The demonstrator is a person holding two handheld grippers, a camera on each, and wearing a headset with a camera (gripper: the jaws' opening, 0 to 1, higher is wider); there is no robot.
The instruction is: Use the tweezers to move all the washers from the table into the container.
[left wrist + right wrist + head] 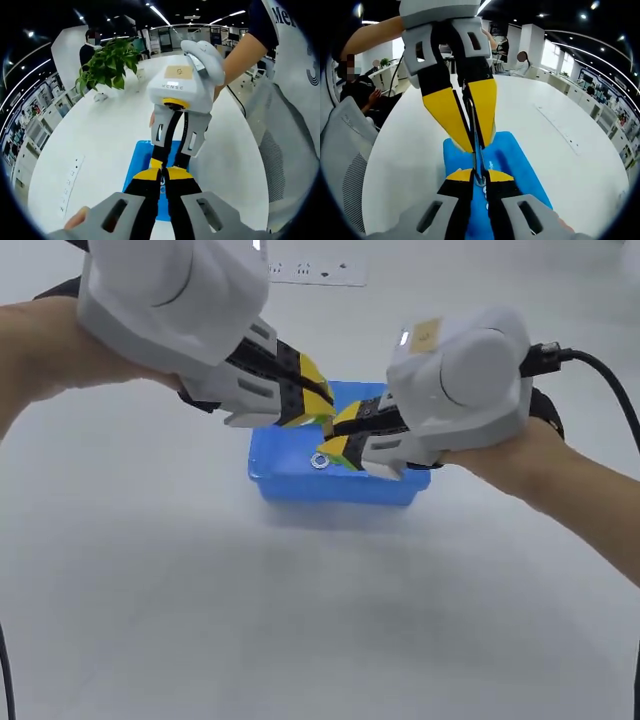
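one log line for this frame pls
phase: both over container | left gripper: shut on tweezers | right gripper: shut on tweezers | washer: within container outline

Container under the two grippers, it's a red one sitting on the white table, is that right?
Not quite. The head view shows the container is blue, not red. It does sit on the white table, under the left gripper and right gripper, which both pinch the tweezers.

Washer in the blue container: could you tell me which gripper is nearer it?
Right. The right gripper sits just beside the washer; the left gripper hangs further off, above the container.
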